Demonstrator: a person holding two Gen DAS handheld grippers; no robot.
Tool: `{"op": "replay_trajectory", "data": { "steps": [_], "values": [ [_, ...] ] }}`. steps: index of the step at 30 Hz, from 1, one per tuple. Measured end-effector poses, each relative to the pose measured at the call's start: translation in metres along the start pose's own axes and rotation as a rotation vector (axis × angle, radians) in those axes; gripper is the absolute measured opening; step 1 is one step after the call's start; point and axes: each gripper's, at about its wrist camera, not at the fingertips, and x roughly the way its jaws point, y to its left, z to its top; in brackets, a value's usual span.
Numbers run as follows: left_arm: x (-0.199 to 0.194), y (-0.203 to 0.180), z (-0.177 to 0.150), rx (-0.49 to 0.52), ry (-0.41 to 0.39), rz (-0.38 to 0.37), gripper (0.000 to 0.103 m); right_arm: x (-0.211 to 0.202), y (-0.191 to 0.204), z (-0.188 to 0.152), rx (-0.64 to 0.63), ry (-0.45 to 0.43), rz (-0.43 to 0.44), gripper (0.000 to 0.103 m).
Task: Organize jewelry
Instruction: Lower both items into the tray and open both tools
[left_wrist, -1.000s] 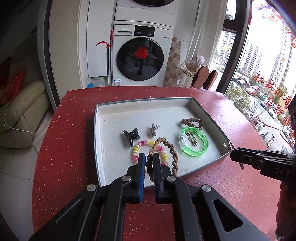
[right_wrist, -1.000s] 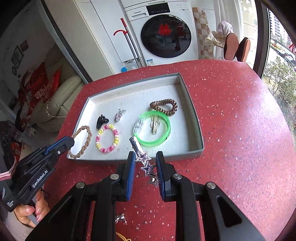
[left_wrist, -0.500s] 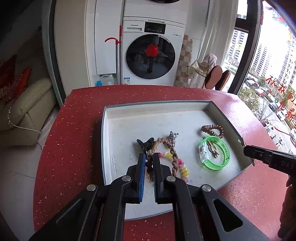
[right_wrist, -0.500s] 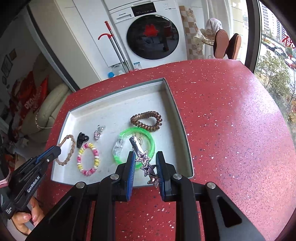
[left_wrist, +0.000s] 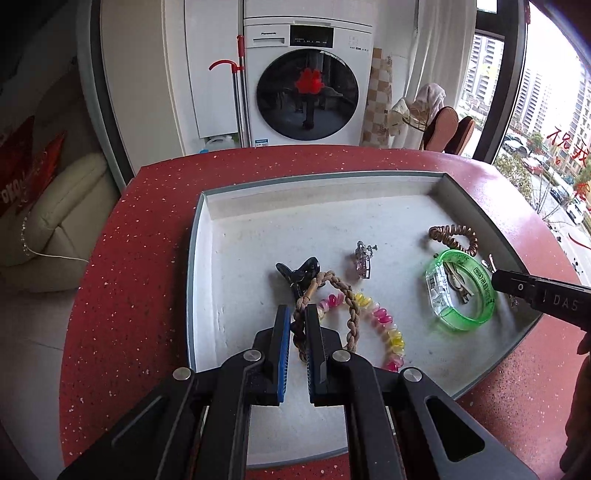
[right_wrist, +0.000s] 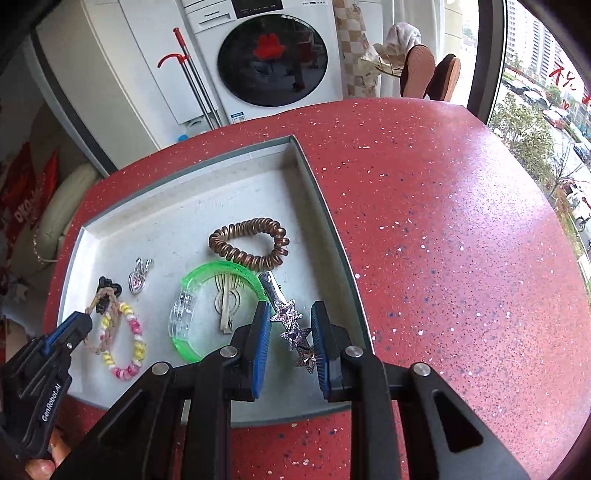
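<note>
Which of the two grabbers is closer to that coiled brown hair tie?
Right. The right gripper, holding a star hair clip, sits just in front of the hair tie; the left gripper is across the tray, gripping the braided bracelet.

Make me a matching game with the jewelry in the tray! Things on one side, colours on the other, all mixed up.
Things:
1. bangle
2. coil hair tie
3. claw clip
4. bead bracelet

Colours:
A. black
B. pink and yellow
C. bright green
D. coppery brown

Pairs: 1-C, 2-D, 3-A, 4-B
</note>
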Motion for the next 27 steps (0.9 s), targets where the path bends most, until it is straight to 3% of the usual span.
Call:
{"op": "replay_trajectory", "data": {
  "steps": [6, 14, 15, 18, 27],
  "values": [
    [0.009, -0.002, -0.003, 0.007, 0.013, 0.027, 0.026, 0.003, -0.001, -0.001, 0.042, -0.001, 0.067, 0.025],
    [0.014, -0.006, -0.005, 0.044, 0.019, 0.066, 0.026, 0.005, -0.001, -0.003, 0.060, -0.005, 0.086, 0.025],
    [0.014, -0.007, -0.004, 0.046, 0.019, 0.068, 0.026, 0.005, -0.001, -0.003, 0.063, -0.001, 0.090, 0.027],
    [0.016, -0.010, -0.004, 0.055, 0.022, 0.073, 0.026, 0.004, -0.004, -0.002, 0.082, 0.000, 0.115, 0.046],
    [0.007, -0.014, -0.003, 0.064, 0.001, 0.070, 0.026, -0.020, 0.008, -0.009, 0.033, -0.046, 0.167, 0.055]
  ]
}}
